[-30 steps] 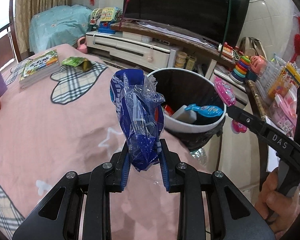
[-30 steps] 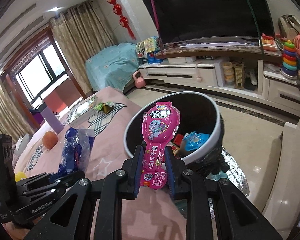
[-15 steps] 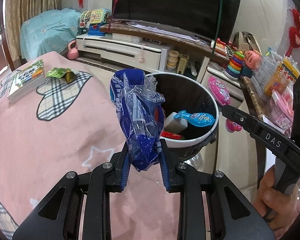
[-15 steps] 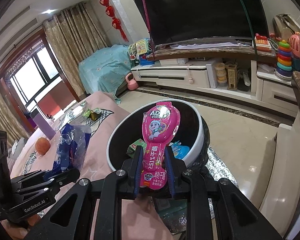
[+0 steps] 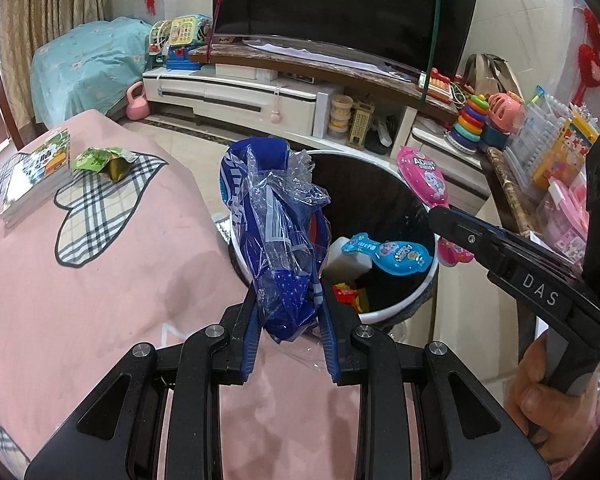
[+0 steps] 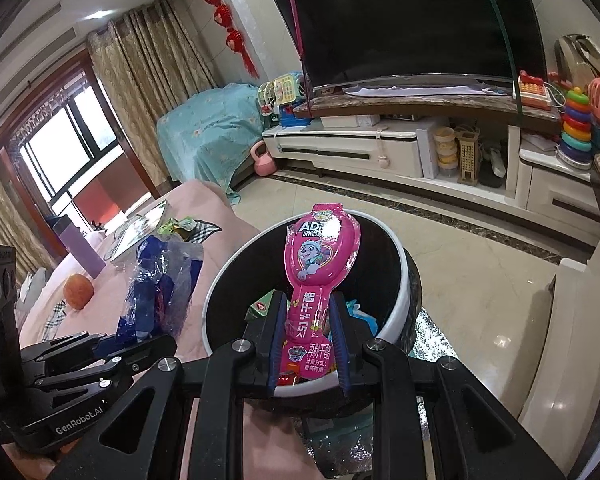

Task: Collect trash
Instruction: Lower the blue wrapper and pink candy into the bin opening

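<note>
The right claw (image 6: 306, 350), clamped on the upright pink wrapper (image 6: 320, 264), hangs over the bin (image 6: 400, 276); the left claw (image 5: 288, 334), gripping the blue bag (image 5: 276, 236), sits at the bin's near rim.

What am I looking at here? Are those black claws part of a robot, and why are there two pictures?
No robot: a person holds a hand-operated clamp in each hand, and a wide-angle camera on each clamp looks along its two fingers. That gives two pictures of one moment.

In the left clamp's picture, the left gripper pinches a crumpled blue plastic bag. At the right edge you see the person's right hand holding the other clamp.

In the right clamp's picture, the right gripper pinches a pink snack wrapper over a trash bin with a black liner, which already holds a light blue wrapper and other scraps.

On the pink blanket lie a stack of books and a green wrapper.
</note>
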### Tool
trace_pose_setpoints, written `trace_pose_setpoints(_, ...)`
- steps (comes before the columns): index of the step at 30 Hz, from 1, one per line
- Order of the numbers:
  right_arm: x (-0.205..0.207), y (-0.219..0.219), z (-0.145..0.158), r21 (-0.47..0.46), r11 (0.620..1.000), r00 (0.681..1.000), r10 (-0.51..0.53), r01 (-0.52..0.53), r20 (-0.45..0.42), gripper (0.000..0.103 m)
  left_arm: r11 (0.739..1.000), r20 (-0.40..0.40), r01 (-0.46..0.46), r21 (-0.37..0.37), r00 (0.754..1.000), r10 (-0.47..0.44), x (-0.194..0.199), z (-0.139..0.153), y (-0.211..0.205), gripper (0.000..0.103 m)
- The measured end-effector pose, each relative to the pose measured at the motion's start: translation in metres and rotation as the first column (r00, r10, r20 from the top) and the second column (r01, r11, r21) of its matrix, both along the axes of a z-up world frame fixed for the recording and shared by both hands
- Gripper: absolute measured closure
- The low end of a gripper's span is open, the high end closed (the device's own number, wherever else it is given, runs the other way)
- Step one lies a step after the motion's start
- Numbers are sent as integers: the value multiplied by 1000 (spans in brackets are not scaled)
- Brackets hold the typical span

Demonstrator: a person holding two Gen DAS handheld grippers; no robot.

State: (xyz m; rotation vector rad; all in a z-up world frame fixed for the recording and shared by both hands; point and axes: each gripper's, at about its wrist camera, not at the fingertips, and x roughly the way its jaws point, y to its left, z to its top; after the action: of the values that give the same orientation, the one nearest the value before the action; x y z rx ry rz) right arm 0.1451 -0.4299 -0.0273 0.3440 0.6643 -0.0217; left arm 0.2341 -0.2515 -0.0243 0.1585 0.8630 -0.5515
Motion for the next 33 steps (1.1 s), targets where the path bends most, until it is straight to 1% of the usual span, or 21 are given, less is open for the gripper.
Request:
trace_pose_setpoints(18, 20, -10, -7, 4, 1000, 999, -5, 5, -40, 81, 999, -21, 15, 40, 1000, -14, 17, -10, -24, 78)
trace_pose_setpoints(33, 35, -14, -16, 8, 1000, 997, -3, 3, -81, 81, 998, -55, 9, 67, 998, -5, 34, -18, -36, 76)
